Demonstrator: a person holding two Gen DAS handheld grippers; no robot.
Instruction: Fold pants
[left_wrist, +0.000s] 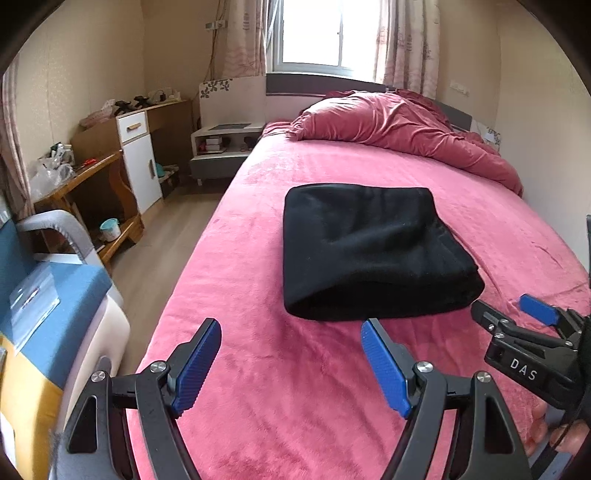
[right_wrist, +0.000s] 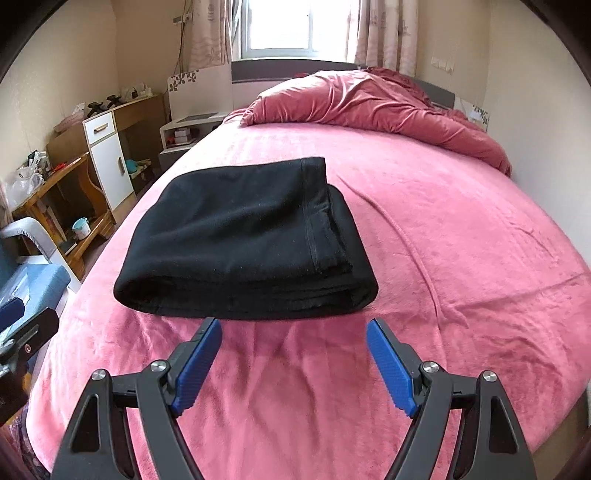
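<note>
The black pants (left_wrist: 373, 254) lie folded into a thick rectangular bundle on the pink bed (left_wrist: 295, 369). They also show in the right wrist view (right_wrist: 243, 240). My left gripper (left_wrist: 291, 332) is open and empty, just short of the bundle's near edge. My right gripper (right_wrist: 293, 328) is open and empty, its fingertips close to the bundle's near folded edge. The right gripper also shows at the right of the left wrist view (left_wrist: 517, 314), beside the bundle's near right corner.
A crumpled pink duvet (left_wrist: 399, 125) lies at the head of the bed. A wooden desk (left_wrist: 85, 184), white cabinet (left_wrist: 138, 162) and nightstand (left_wrist: 221, 144) stand left of the bed. A blue and grey chair (left_wrist: 55, 288) is near left.
</note>
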